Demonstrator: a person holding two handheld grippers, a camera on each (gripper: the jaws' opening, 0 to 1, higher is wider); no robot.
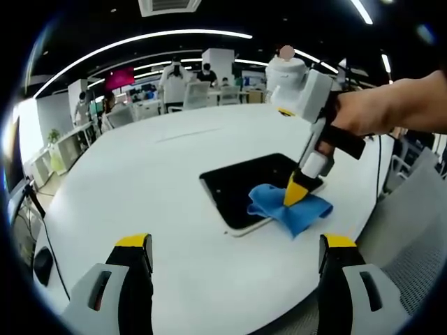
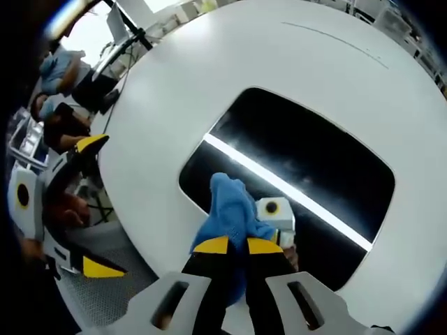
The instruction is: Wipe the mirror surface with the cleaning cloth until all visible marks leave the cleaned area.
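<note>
Cloth (image 2: 230, 209) clamped by right tool (image 2: 237, 246) on mirror (image 2: 314, 160); left tool (image 1: 234, 244) agape.

Round white table (image 1: 160, 174), office desks and seated people (image 1: 183, 73) behind, long ceiling lights (image 1: 140, 38).

Two hand-held grippers, pale grey bodies with black jaws capped in yellow

In the left gripper view, the left gripper (image 1: 236, 269) shows two chunky light-grey housings, each with a dark oblong slot, carrying black jaws topped by yellow pads. The right gripper (image 1: 302, 188) has a white-grey boxy body, a black pistol-style handle wrapped by a bare hand (image 1: 363, 112), and a slim neck running down to black-and-yellow tips. In the right gripper view, its own jaws are black bars with yellow wedge-shaped ends, mounted on grey brackets with oblong slots. The left gripper (image 2: 87, 202) appears there too, grey-white with black jaws and yellow tips.
</note>
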